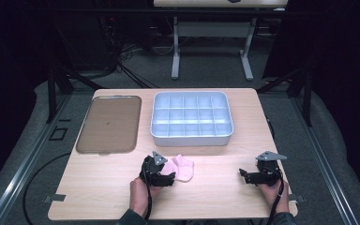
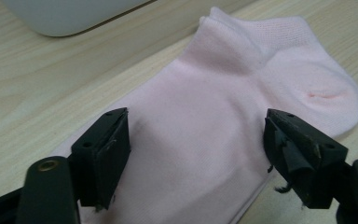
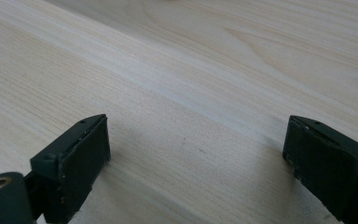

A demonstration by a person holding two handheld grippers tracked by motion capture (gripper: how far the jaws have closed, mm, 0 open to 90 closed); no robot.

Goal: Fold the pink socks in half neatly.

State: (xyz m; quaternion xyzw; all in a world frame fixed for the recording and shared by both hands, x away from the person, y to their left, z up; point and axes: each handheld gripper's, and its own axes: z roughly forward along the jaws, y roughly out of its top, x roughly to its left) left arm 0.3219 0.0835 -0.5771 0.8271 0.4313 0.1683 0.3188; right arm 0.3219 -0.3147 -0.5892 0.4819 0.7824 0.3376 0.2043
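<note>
Pink sock (image 1: pixel 180 168) lies flat on the table (image 1: pixel 215 197), lower centre of the high view, just below the white divided tray (image 1: pixel 191 118). Left gripper (image 2: pixel 196 154) straddles it, jaws spread, not pinching. Right gripper (image 1: pixel 244 176), lower right, jaws spread over bare wood.

floor (image 1: pixel 206 70): grey | second table (image 1: pixel 213 28): white legs | surroundings: dark

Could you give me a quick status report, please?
Left tool open astride pink sock. Right tool open over bare table. Nothing blocking.
</note>
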